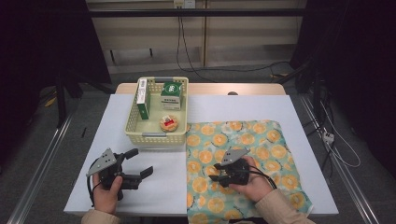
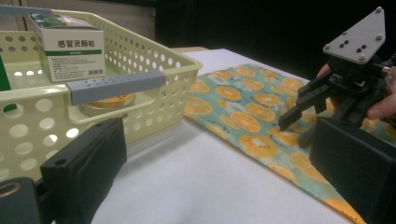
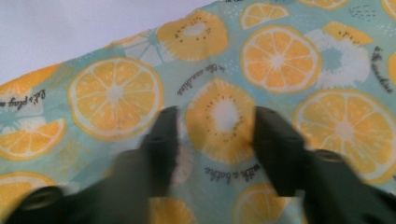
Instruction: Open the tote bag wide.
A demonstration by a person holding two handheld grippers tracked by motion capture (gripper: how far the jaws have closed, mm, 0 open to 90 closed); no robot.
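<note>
Currently we have the right gripper (image 1: pixel 223 171) down on the cloth (image 1: pixel 261 140), the fruit-print one with orange and kiwi slices on a teal ground, which lies flat over the right half of the white table (image 1: pixel 154 177), its left edge just beside the basket (image 1: pixel 133 123). Jaws point down at the fabric near the cloth's left-centre; in the right gripper view (image 3: pixel 217 135) we see both black jaws resting on or just above the print with a kiwi slice between them, a clear gap remaining, no fold of fabric visibly pinched. So: partly spread, tips at the cloth, nothing gripped that we can confirm. From the left gripper view the same right gripper (image 2: pixel 299 123) shows with its grey three-cornered plate up top and the jaw tips meeting the cloth surface; whether they press into it or merely touch, we can't tell. Left gripper (image 1: pixel 140 163) sits over bare table at front left, well apart from the cloth, jaws spread wide and holding nothing; in its own view (image 2: pixel 219 172) the two black jaws frame the basket's near corner and the table. Basket is cream perforated plastic with grey handles, at the table's back, left of centre. Inside: a green-and-white box (image 1: pixel 143 98) standing on edge against the left wall, a white box with green label (image 1: pixel 171 95) at the back right, and a round tin (image 1: pixel 169 123) lying flat at the front right.
</note>
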